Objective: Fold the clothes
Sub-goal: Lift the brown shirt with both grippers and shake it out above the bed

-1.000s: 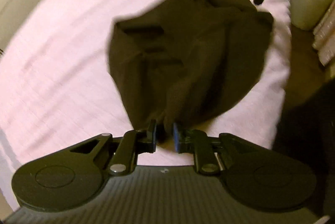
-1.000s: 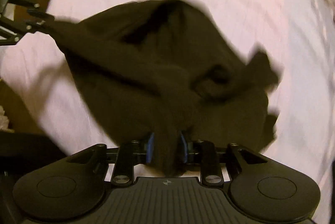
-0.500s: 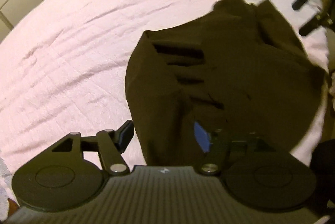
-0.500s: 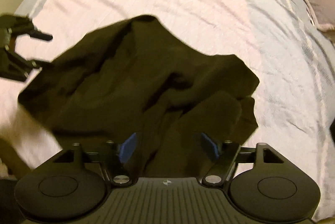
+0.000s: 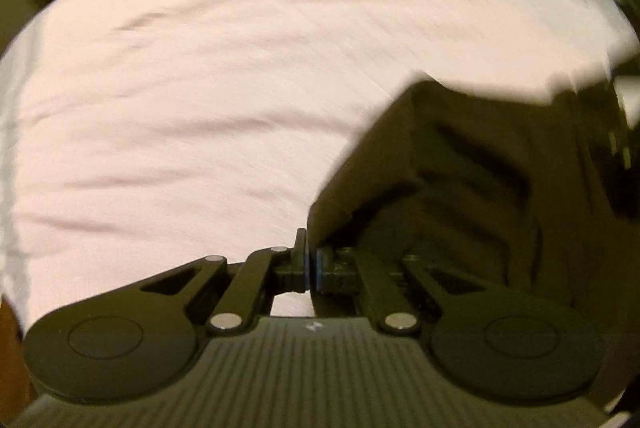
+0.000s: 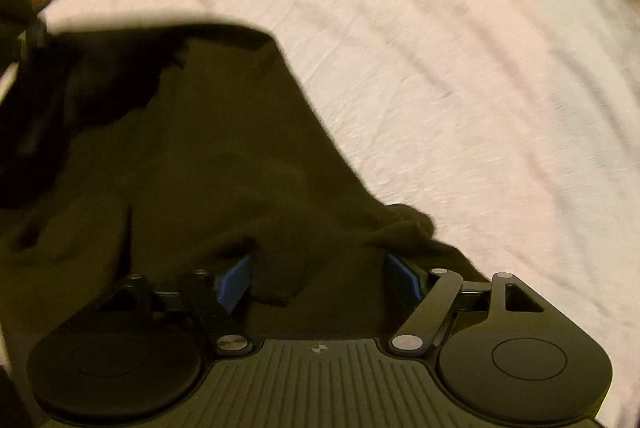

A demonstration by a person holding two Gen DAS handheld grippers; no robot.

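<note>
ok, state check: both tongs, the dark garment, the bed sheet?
left tongs: shut; whether they pinch the garment edge cannot be told
right tongs: open, cloth lying between the blue pads
dark garment: bunched and unfolded, lying on the sheet
pink sheet: spread on the bed, lightly wrinkled

No legible txt anywhere.

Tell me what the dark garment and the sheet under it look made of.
The garment looks like soft matte knit or fleece: it slumps in thick rounded folds with no shine, though blur hides the weave. The sheet looks like thin woven cotton, pale pink, with fine wrinkles.
</note>
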